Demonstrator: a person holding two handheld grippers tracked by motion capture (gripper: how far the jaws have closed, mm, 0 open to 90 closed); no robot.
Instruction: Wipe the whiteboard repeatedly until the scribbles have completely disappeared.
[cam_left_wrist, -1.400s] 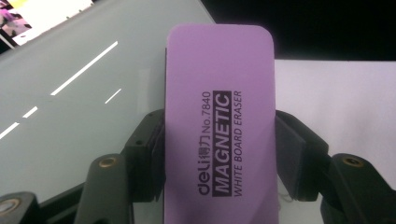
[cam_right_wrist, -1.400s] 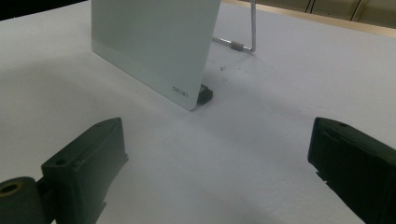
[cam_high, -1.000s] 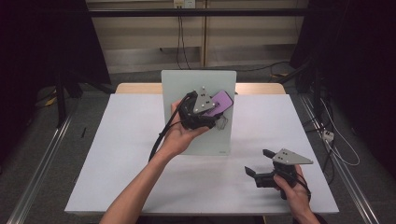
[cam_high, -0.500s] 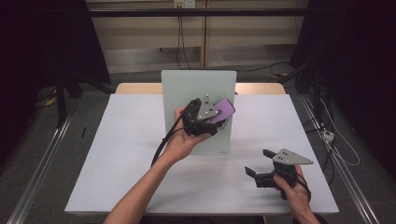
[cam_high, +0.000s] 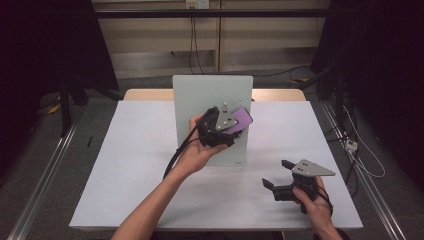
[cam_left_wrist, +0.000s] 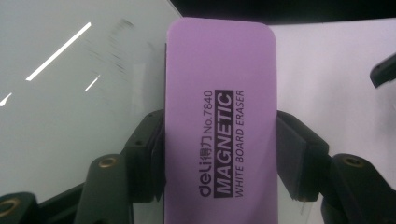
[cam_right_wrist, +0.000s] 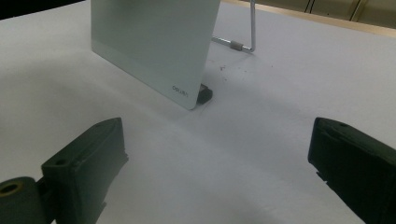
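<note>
A purple magnetic whiteboard eraser (cam_left_wrist: 219, 121) is clamped between the jaws of my left gripper (cam_high: 231, 125), which is shut on it. The eraser (cam_high: 239, 120) is held against the face of a small upright whiteboard (cam_high: 200, 100) standing mid-table; faint smudged marks (cam_left_wrist: 114, 51) show on the board just left of the eraser. My right gripper (cam_high: 278, 175) rests low near the table's front right, open with nothing between its jaws. In the right gripper view the gripper (cam_right_wrist: 215, 172) looks toward the board's lower corner (cam_right_wrist: 180, 88) and its wire stand (cam_right_wrist: 243, 44).
The white table (cam_high: 125, 160) spreads wide on both sides of the board. A black cable (cam_high: 175, 152) trails from the left gripper down along the forearm. A small dark foot (cam_right_wrist: 204, 93) props the board's base. Floor rails and cables lie beyond the table edges.
The left gripper with the eraser has slid slightly down and to the right across the board. The right gripper has stayed in place.
</note>
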